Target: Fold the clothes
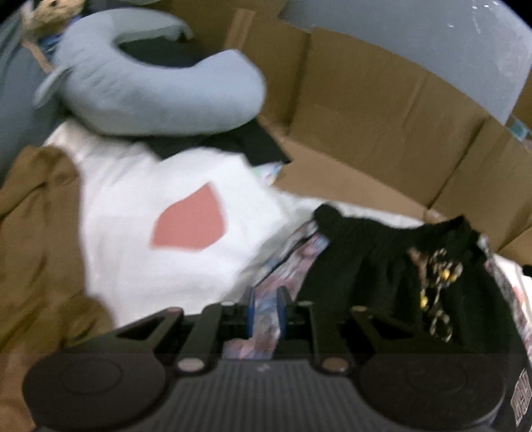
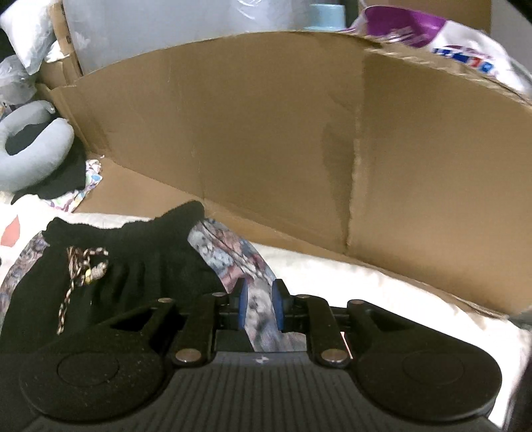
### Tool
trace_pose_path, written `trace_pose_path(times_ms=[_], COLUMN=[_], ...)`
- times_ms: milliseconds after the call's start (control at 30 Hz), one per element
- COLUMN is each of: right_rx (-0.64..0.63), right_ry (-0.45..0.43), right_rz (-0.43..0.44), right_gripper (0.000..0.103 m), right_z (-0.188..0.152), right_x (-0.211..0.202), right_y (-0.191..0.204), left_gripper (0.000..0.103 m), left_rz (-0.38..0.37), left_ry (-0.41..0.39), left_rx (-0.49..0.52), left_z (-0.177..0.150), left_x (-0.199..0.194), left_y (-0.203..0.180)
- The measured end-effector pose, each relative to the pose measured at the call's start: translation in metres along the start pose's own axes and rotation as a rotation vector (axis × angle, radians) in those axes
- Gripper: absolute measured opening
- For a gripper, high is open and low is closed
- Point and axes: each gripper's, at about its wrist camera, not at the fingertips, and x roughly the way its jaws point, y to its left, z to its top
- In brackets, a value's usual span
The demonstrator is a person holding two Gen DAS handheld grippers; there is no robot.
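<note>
Black shorts with printed side panels and a braided drawstring lie on a white surface, waistband away from me. My left gripper is shut on the shorts' left printed side panel. In the right wrist view the same shorts spread to the left, and my right gripper is shut on their right printed side panel. Blue pads press the fabric from both sides. A white garment with a pink patch and a brown garment lie to the left.
A grey U-shaped neck pillow rests on dark cloth behind the white garment. Flattened brown cardboard stands as a wall along the back. A purple and white plastic bag hangs over its top right. A plush toy is at the far left.
</note>
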Motion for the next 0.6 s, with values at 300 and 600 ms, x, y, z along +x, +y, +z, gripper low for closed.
trace_pose_path(times_ms=[300, 600], right_rx=[0.032, 0.052], right_ry=[0.039, 0.102], right_rz=[-0.002, -0.035], right_gripper=[0.021, 0.022], right_z=[-0.038, -0.074], right_x=[-0.020, 0.002], right_y=[-0.023, -0.041], left_gripper=[0.015, 0.012], left_rz=[0.009, -0.013], left_ry=[0.007, 0.040], left_rx=[-0.034, -0.004], left_z=[-0.004, -0.024], left_x=[-0.004, 0.033], left_y=[0.001, 0.002])
